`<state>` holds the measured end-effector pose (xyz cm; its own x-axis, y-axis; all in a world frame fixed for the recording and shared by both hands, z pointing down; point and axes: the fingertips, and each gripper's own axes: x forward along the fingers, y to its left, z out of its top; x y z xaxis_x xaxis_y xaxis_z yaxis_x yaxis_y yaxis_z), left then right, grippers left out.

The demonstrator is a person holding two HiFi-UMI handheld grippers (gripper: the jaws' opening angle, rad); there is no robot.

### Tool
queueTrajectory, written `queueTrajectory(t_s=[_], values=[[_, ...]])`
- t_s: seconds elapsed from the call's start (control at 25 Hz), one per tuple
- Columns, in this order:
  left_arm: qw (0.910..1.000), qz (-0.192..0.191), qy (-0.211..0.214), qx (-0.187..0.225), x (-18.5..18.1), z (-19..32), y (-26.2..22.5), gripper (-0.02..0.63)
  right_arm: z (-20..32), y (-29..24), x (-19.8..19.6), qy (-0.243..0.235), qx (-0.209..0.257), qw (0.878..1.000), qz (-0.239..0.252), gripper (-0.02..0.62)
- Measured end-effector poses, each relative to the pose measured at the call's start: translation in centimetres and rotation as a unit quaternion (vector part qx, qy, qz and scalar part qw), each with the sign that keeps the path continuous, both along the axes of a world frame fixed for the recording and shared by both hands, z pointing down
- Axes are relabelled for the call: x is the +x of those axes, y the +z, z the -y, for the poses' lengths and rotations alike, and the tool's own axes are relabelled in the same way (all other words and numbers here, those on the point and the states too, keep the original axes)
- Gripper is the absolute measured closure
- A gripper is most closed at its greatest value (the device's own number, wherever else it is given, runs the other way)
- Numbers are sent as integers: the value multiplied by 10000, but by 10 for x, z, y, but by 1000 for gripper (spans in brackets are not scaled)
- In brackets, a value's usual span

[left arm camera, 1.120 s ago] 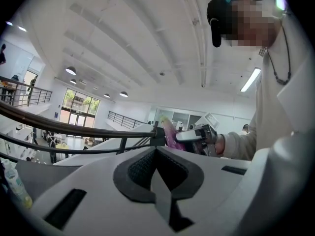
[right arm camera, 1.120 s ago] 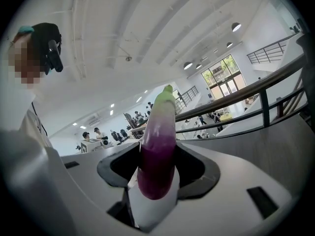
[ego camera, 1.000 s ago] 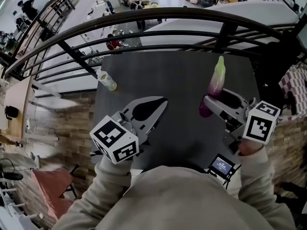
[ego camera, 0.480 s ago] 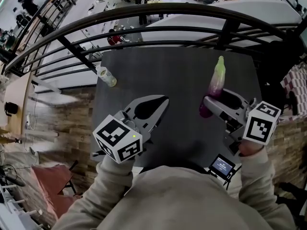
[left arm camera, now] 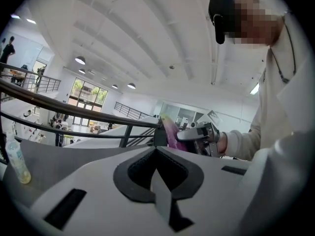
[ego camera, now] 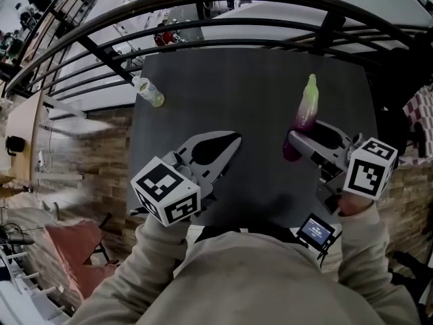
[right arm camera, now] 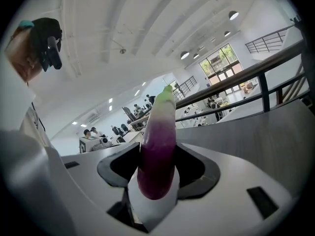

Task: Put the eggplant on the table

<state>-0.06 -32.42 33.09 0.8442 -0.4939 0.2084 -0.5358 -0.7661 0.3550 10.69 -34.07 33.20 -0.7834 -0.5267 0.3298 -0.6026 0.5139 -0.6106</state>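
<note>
The eggplant (ego camera: 306, 114) is clamped by its purple end in my right gripper (ego camera: 293, 147), over the right side of the table (ego camera: 223, 87). Letting go before it lies flat could send it rolling off the edge. My left gripper (ego camera: 235, 139) is closed and empty.

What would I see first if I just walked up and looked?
The purple eggplant with its green tip stands out most. It is clamped in the right gripper over the right side of the dark table. The left gripper is next to it, shut and empty. A small bottle sits near the table's far left corner.
</note>
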Motion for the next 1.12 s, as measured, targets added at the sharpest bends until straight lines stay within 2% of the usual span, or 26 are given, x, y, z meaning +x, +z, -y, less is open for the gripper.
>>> queueTrajectory(t_s=[0.64,0.96,1.12], values=[[9984,-28,110,-554,1,-12,63,604,-16,76,-2,-39,-651,9975,-274,360],[9972,-37,-129,-732,-16,-5,91,604,-13,115,-4,24,-1020,9943,-323,360],[9977,-61,-68,-669,-17,-9,113,604,-18,140,-9,-60,-1197,9915,-502,359]])
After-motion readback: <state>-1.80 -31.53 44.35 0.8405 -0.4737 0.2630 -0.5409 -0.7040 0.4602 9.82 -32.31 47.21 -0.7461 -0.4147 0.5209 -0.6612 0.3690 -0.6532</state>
